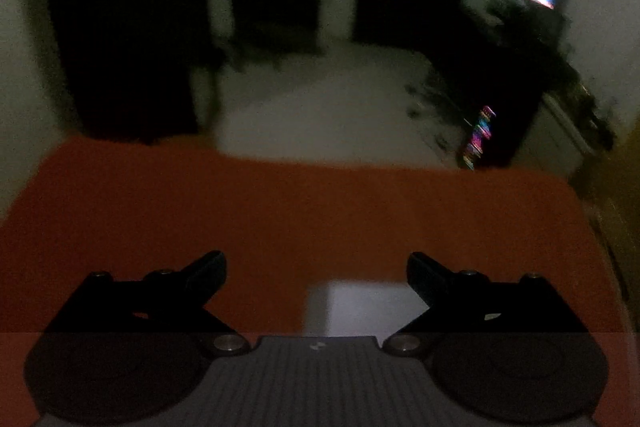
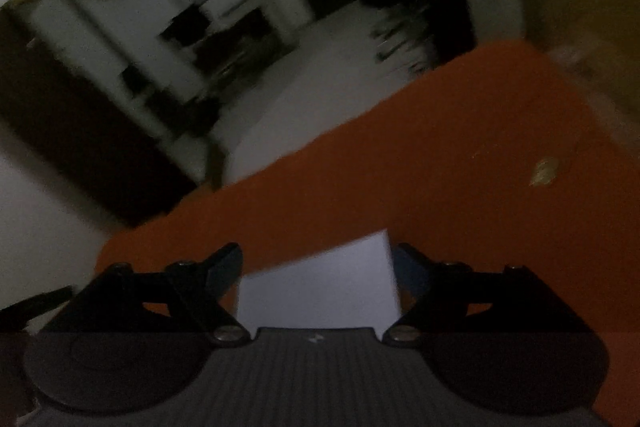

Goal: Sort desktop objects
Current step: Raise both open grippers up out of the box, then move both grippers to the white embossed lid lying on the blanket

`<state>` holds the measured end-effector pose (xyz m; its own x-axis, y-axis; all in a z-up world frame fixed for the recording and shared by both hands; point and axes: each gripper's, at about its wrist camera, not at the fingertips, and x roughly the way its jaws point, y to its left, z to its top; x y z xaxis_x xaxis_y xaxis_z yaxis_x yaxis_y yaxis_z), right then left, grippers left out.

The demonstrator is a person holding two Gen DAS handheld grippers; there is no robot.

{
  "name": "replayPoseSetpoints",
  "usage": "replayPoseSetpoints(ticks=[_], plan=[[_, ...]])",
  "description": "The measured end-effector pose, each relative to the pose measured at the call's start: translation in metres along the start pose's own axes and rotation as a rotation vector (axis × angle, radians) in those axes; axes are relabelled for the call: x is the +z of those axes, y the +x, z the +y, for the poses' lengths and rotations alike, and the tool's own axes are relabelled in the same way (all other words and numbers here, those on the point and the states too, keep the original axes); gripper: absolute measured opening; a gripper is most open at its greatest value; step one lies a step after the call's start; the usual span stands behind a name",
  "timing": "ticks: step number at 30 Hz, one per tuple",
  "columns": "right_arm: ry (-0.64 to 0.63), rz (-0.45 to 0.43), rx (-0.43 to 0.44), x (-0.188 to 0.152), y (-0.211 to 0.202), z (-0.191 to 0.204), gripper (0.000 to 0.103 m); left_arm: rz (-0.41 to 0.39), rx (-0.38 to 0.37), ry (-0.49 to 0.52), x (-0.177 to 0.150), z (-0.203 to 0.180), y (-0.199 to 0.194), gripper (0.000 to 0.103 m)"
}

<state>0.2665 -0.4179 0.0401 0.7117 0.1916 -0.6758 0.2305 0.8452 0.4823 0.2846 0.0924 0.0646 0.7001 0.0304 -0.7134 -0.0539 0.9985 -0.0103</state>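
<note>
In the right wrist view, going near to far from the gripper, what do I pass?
right gripper, jaws open with nothing clamped → white sheet → orange tabletop → pale floor → blurred white shelving at the far wall.

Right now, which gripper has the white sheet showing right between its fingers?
The right gripper: the white sheet on the orange surface fills its gap. Under the left gripper, white shows only right of centre. Both are open and empty.
</note>
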Motion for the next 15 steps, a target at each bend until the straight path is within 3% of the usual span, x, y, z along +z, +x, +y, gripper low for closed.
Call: replayPoseSetpoints(ticks=[2, 6, 10, 12, 15], plan=[[0.099, -0.104, -0.020, 0.033, -0.040, 0.001, 0.085, -0.078, 0.081, -0.059, 0.037, 0.015, -0.035, 0.099], [0.173, -0.258, -0.050, 0.095, -0.119, 0.010, 0.085, -0.242, 0.158, -0.210, 0.096, 0.050, -0.122, 0.102], [0.191, -0.374, -0.137, 0.142, -0.186, 0.013, 0.089, -0.361, 0.205, -0.309, 0.123, 0.079, -0.192, 0.103], [0.224, -0.411, -0.185, 0.156, -0.208, 0.012, 0.090, -0.348, 0.222, -0.316, 0.124, 0.089, -0.199, 0.103], [0.213, -0.401, -0.195, 0.172, -0.216, 0.006, 0.096, -0.328, 0.269, -0.288, 0.115, 0.093, -0.185, 0.103]])
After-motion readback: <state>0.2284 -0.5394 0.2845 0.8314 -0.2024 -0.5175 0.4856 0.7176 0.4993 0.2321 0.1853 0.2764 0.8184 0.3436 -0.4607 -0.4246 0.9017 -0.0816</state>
